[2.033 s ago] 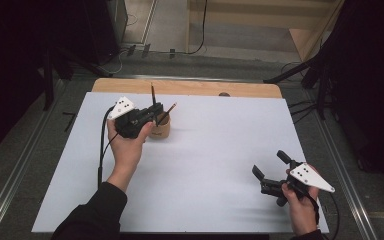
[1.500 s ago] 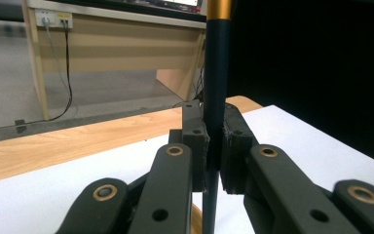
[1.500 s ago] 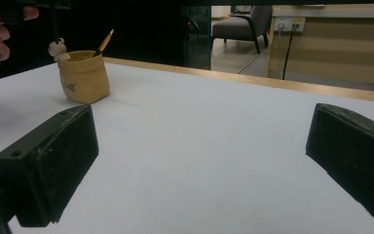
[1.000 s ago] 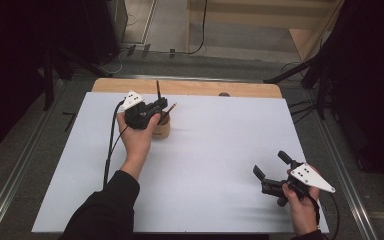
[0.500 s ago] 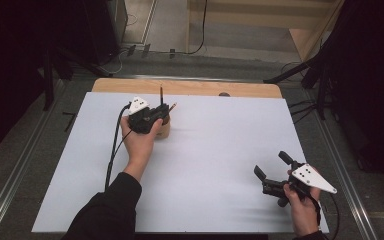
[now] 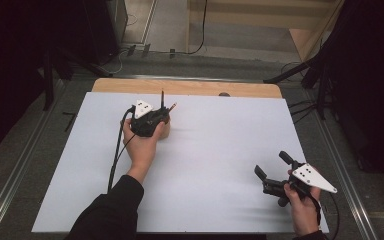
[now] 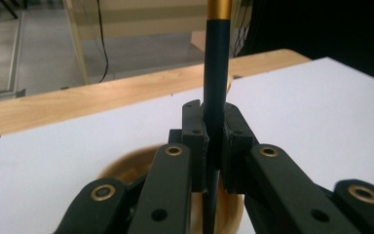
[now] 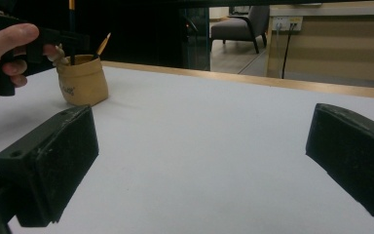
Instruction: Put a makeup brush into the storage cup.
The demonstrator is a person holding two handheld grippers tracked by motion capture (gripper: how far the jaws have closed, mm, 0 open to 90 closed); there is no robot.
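Observation:
A tan wooden cup [image 6: 165, 132] stands on the white table top at the back left. My left gripper [image 6: 156, 118] hovers right over it, shut on a dark pen [image 6: 162, 98] with a gold band, held upright. In the left gripper view the pen [image 7: 216, 73] runs up between the jaws of the left gripper [image 7: 215, 111], its lower end over the cup's mouth [image 7: 126, 165]. A pencil [image 6: 172, 106] leans in the cup. My right gripper [image 6: 270, 164] rests open at the front right, with nothing between its fingers [image 8: 53, 165].
The white sheet [image 6: 210, 165] covers most of the table. A wooden strip [image 6: 190, 88] runs along the far edge. In the right gripper view the cup [image 8: 83, 80] and the hand [image 8: 2, 53] on the left gripper appear far off at the left.
My left gripper has shifted a little to the right with the pen, coming over the cup. The right gripper has stayed put and open.

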